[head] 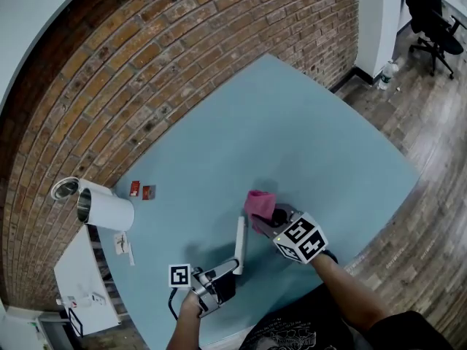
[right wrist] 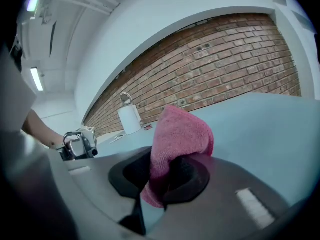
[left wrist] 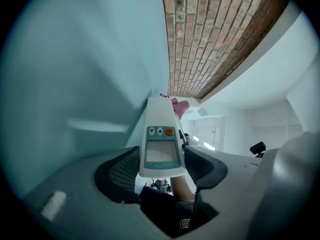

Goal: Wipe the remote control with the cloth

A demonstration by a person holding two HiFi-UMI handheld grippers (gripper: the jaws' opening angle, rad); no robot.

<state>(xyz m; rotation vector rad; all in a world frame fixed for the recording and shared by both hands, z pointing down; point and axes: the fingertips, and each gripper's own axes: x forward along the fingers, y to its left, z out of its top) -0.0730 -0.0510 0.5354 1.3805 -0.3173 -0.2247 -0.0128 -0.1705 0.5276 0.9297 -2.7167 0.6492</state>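
Note:
A long white remote control (left wrist: 161,139) with a small screen and an orange button is clamped between the jaws of my left gripper (left wrist: 161,168), which is turned on its side. In the head view the remote (head: 239,245) sticks out from the left gripper (head: 230,267) above the light blue table (head: 292,130), pointing toward the cloth. My right gripper (head: 267,222) is shut on a folded pink cloth (head: 259,203), just right of the remote's far end. In the right gripper view the cloth (right wrist: 177,134) stands bunched up out of the right gripper (right wrist: 167,176).
A white cylinder (head: 106,208) lies at the table's left edge, with two small red items (head: 141,191) beside it. A brick wall (head: 182,42) runs behind the table. A white cabinet (head: 80,279) stands at lower left, an office chair (head: 432,17) at the far right.

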